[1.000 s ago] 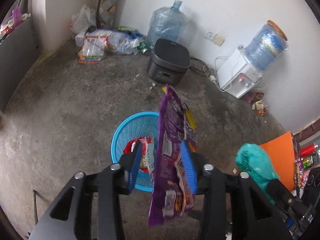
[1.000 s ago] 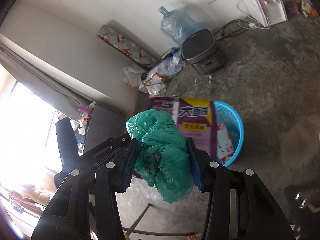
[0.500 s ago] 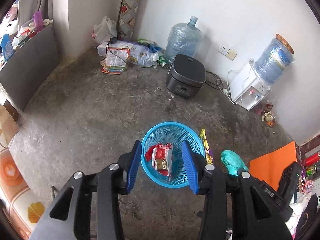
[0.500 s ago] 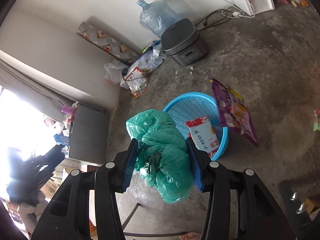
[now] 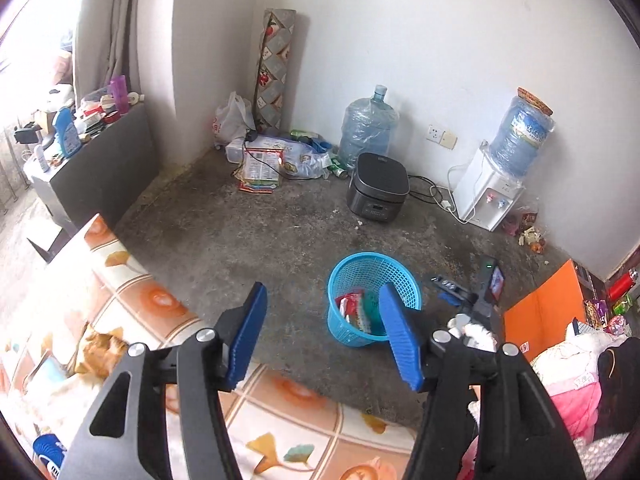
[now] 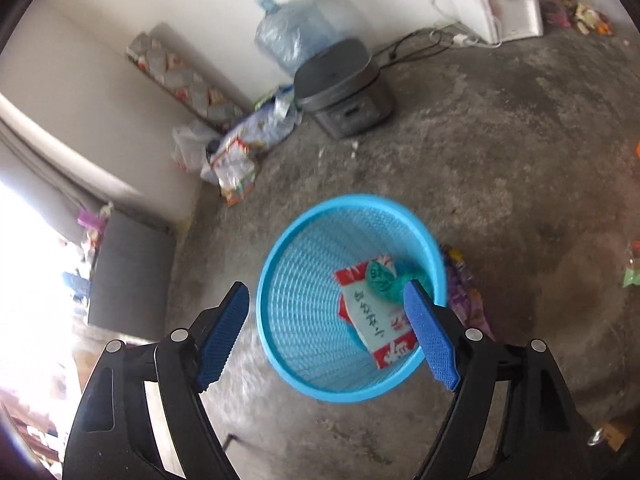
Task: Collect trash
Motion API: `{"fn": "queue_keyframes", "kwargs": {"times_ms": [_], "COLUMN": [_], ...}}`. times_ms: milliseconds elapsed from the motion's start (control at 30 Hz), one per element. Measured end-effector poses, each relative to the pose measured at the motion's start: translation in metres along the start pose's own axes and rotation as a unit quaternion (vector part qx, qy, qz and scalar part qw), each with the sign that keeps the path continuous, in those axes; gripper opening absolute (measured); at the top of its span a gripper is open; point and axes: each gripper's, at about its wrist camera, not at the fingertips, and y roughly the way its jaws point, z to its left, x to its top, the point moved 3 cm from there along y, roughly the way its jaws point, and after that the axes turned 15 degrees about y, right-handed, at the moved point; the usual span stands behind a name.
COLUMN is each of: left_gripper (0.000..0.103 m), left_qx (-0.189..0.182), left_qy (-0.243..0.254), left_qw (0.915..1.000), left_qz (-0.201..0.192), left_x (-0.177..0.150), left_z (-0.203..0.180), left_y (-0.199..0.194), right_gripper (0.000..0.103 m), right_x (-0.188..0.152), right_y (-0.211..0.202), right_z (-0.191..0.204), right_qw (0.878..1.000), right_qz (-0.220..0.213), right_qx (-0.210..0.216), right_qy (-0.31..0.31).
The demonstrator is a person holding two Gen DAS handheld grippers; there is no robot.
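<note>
A blue mesh basket [image 6: 308, 264] stands on the concrete floor, also in the left wrist view [image 5: 362, 270]. Inside it lie a red and white packet [image 6: 374, 320] and a green plastic bag [image 6: 384, 280]. A purple snack bag [image 6: 464, 284] lies on the floor against the basket's right side, mostly hidden. My right gripper [image 6: 328, 330] is open and empty above the basket. My left gripper [image 5: 324, 340] is open and empty, higher up and further back, over the edge of a patterned bedsheet [image 5: 120, 320].
A grey rice cooker [image 5: 378, 186], a water bottle [image 5: 368, 126], a water dispenser [image 5: 490, 190] and a pile of bags [image 5: 276, 156] stand along the far wall. An orange board [image 5: 540, 312] and clothes lie at the right. A dark cabinet [image 5: 100, 168] stands at left.
The purple bag left my left gripper and lies beside the basket. My right gripper opened and the green bag fell into the basket. The left gripper pulled back and up over the bed.
</note>
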Motion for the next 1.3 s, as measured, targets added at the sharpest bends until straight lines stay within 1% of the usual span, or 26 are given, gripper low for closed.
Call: {"fn": "queue_keyframes", "kwargs": {"times_ms": [33,67,100,167,233,300,367,400,433,500,600,633,700,767,833,900,1000,1067,1100,1133,1167,1200,1233,1300], "left_gripper": [0.057,0.058,0.058,0.058,0.059,0.059,0.059,0.059,0.059,0.059,0.059,0.059,0.059,0.059,0.059,0.059,0.059,0.059,0.059,0.059,0.059,0.059,0.059,0.059], "left_qx": [0.007,0.012,0.016,0.026,0.032,0.035,0.033,0.033,0.034,0.034,0.036,0.036,0.033,0.029,0.028,0.030,0.033,0.036,0.039,0.042,0.045,0.047,0.048,0.051], "left_qy": [-0.006,-0.012,-0.020,-0.038,-0.057,-0.074,-0.087,-0.090,-0.091,-0.091,-0.087,-0.087,-0.091,-0.093,-0.089,-0.083,-0.085,-0.088,-0.088,-0.089,-0.090,-0.091,-0.093,-0.094], "left_qw": [1.0000,0.9998,0.9996,0.9989,0.9978,0.9966,0.9956,0.9953,0.9952,0.9952,0.9955,0.9955,0.9953,0.9952,0.9957,0.9961,0.9958,0.9955,0.9953,0.9952,0.9949,0.9947,0.9945,0.9942], "left_qz": [-0.003,-0.005,-0.007,-0.010,-0.012,-0.010,-0.011,-0.011,-0.010,-0.008,-0.012,-0.012,-0.012,-0.009,-0.007,-0.004,0.000,0.001,0.001,0.002,0.003,0.004,0.005,0.005], "left_x": [-0.008,-0.017,-0.026,-0.042,-0.057,-0.068,-0.076,-0.078,-0.079,-0.080,-0.079,-0.079,-0.078,-0.079,-0.078,-0.078,-0.080,-0.082,-0.083,-0.085,-0.086,-0.087,-0.088,-0.090], "left_z": [0.006,0.012,0.018,0.031,0.041,0.048,0.053,0.055,0.057,0.058,0.060,0.059,0.061,0.061,0.061,0.060,0.064,0.066,0.067,0.069,0.070,0.072,0.073,0.074], "left_y": [-0.009,-0.018,-0.025,-0.036,-0.044,-0.048,-0.051,-0.051,-0.051,-0.050,-0.048,-0.047,-0.044,-0.042,-0.041,-0.042,-0.043,-0.046,-0.047,-0.049,-0.050,-0.050,-0.051,-0.052], "right_gripper": [0.077,0.077,0.077,0.076,0.073,0.069,0.063,0.062,0.061,0.061,0.061,0.062,0.061,0.061,0.061,0.061,0.057,0.047,0.046,0.038,0.021,0.011,0.005,0.002], "right_x": [0.009,0.017,0.024,0.033,0.031,0.021,0.007,0.001,-0.005,-0.020,-0.050,-0.063,-0.088,-0.108,-0.117,-0.117,-0.112,-0.106,-0.103,-0.103,-0.100,-0.097,-0.094,-0.085], "right_y": [-0.012,-0.020,-0.023,-0.020,-0.011,0.002,0.012,0.015,0.015,0.015,0.008,0.008,0.017,0.035,0.054,0.072,0.098,0.110,0.114,0.117,0.119,0.119,0.117,0.102], "right_z": [-0.011,-0.022,-0.034,-0.057,-0.078,-0.097,-0.112,-0.117,-0.119,-0.115,-0.105,-0.102,-0.099,-0.101,-0.106,-0.114,-0.126,-0.134,-0.139,-0.144,-0.150,-0.156,-0.162,-0.168], "right_qw": [1.000,0.999,0.998,0.996,0.992,0.987,0.983,0.981,0.981,0.982,0.982,0.980,0.975,0.967,0.962,0.958,0.952,0.951,0.950,0.949,0.948,0.948,0.949,0.954], "right_qz": [-0.026,-0.041,-0.046,-0.042,-0.036,-0.021,0.001,0.003,0.000,-0.013,-0.044,-0.047,-0.039,-0.012,0.003,0.011,0.021,0.025,0.029,0.032,0.036,0.044,0.046,0.025], "right_qx": [0.001,-0.004,-0.013,-0.040,-0.083,-0.118,-0.137,-0.149,-0.159,-0.177,-0.185,-0.186,-0.194,-0.210,-0.225,-0.241,-0.265,-0.278,-0.282,-0.289,-0.298,-0.301,-0.301,-0.297], "right_qy": [0.015,0.031,0.046,0.073,0.091,0.104,0.122,0.122,0.111,0.064,-0.017,-0.046,-0.104,-0.141,-0.154,-0.155,-0.150,-0.136,-0.128,-0.119,-0.109,-0.095,-0.075,-0.043]}}
